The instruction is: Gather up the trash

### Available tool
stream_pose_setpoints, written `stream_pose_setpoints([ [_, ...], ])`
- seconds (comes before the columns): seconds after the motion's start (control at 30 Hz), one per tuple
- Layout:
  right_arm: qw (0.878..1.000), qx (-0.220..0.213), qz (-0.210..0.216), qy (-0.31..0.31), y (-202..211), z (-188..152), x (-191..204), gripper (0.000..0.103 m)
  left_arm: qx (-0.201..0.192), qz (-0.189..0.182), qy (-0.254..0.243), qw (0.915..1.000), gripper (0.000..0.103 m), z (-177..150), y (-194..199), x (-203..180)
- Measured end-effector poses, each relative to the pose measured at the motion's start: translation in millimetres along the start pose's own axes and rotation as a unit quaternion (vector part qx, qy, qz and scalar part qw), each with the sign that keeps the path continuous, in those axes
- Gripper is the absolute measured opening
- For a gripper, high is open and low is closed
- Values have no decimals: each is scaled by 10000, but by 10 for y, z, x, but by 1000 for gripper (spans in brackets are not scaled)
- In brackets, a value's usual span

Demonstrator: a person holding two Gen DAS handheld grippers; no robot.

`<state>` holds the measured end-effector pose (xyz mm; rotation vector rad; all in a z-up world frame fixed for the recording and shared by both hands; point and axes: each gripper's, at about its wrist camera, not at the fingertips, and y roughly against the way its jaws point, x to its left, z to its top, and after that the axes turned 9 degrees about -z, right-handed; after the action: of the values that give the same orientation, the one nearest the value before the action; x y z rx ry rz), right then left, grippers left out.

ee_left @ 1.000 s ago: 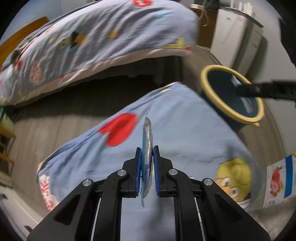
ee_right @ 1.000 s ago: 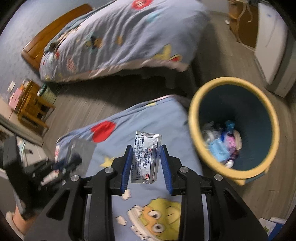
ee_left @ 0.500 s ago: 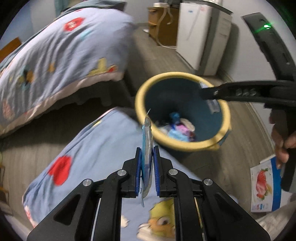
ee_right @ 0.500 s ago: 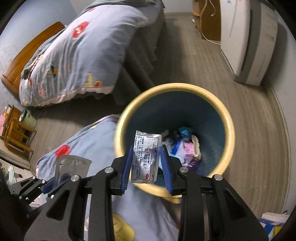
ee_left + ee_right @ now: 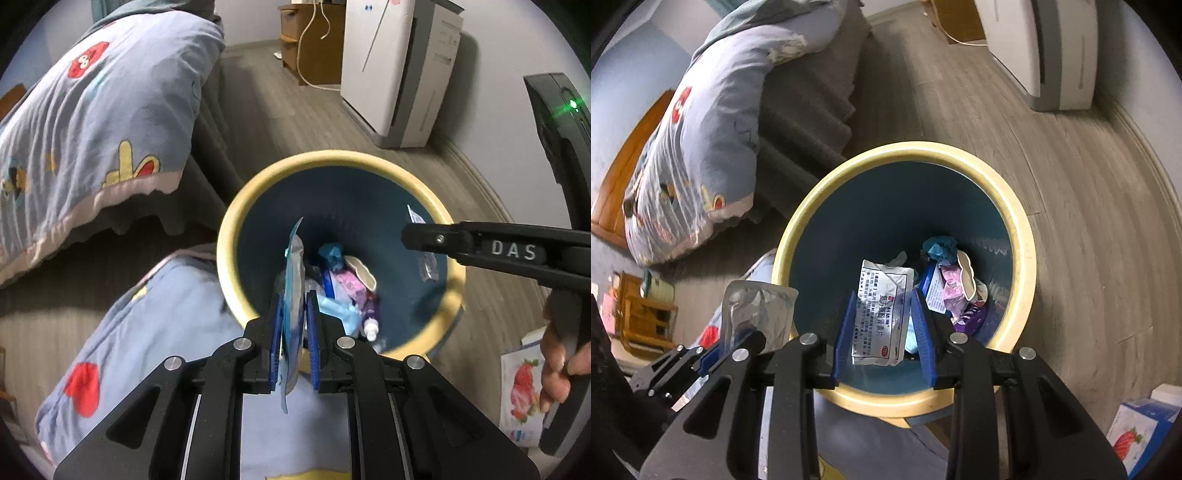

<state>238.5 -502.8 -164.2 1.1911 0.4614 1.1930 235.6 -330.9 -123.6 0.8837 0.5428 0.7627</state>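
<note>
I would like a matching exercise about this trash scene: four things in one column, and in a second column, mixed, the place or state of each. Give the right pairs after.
Things:
1. silver sachet
2. blue wrapper
3. trash bin
4. strawberry box

Places or states:
A. on the wooden floor, beside the bin
B. clamped in the left gripper, seen edge-on, near the bin's rim
C. yellow rim, dark blue inside, trash at the bottom
D. clamped in the right gripper, over the bin's opening

Pairs: 1-D, 2-B, 3-C, 4-A
</note>
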Motion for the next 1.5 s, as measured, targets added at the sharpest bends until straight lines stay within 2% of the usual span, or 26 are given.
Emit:
stream_pose_setpoints([
  [0.07, 9999, -28, 70, -71, 3, 4, -15, 31, -130, -13, 43, 9999, 20, 34, 1, 21],
  [0.13, 9999, -65, 64, -57, 15, 9, -15, 32, -306, -37, 99, 9995, 46, 69, 32, 44],
  [0.17, 9999, -83, 64, -53, 25, 12, -18, 33, -375, -26, 105, 9992, 50, 84, 50, 54],
  [0.2, 9999, -106, 55, -51, 38, 11, -20, 41, -420, -35, 116, 9990, 54, 89, 66, 64],
  [0.23, 9999, -119, 50, -49, 39, 17, -5, 47, -450, -68, 149, 9989, 57, 90, 77, 79],
  [0.37, 9999, -125, -50, -18, 72, 2, 6, 47, -456, -102, 245, 9986, 59, 38, 118, 123],
  [0.43, 9999, -109, -102, 23, 105, -11, 26, 47, -493, -35, 201, 9986, 72, -27, 175, 125],
  [0.57, 9991, -197, -259, 277, 285, -35, 78, 48, -511, 102, 1, 9986, 73, -169, 337, 73],
  [0.6, 9986, -250, -310, 338, 350, -49, 84, 52, -508, 114, -7, 9986, 75, -201, 378, 69],
  [0.63, 9982, -295, -341, 390, 399, -58, 83, 58, -516, 130, 1, 9986, 84, -238, 425, 70],
  [0.7, 9962, -417, -455, 619, 537, -91, 103, 61, -594, 137, 49, 9981, 92, -334, 570, 62],
  [0.77, 9934, -514, -581, 846, 641, -133, 118, 66, -595, 72, 118, 9981, 94, -430, 709, 56],
  [0.83, 9896, -650, -708, 1071, 791, -215, 128, 81, -547, 76, 164, 9983, 95, -500, 806, 48],
  [0.93, 9852, -804, -810, 1277, 1029, -356, 150, 97, -577, 111, 193, 9981, 98, -641, 1009, 14],
  [1.1, 9780, -1034, -963, 1535, 1347, -599, 235, 97, -771, 319, 217, 9963, 98, -705, 1304, -72],
  [1.23, 9686, -1163, -1154, 1868, 1429, -735, 280, 97, -800, 346, 429, 9953, 98, -668, 1275, -63],
  [1.33, 9668, -1337, -1276, 1762, 1438, -694, 245, 97, -698, 431, 516, 9953, 98, -626, 1162, -45],
  [1.43, 9696, -1396, -1300, 1532, 1406, -636, 186, 97, -793, 258, 571, 9949, 98, -576, 1088, -40],
  [1.5, 9695, -1423, -1434, 1389, 1364, -596, 158, 97, -793, 346, 604, 9944, 98, -553, 1048, -51],
])
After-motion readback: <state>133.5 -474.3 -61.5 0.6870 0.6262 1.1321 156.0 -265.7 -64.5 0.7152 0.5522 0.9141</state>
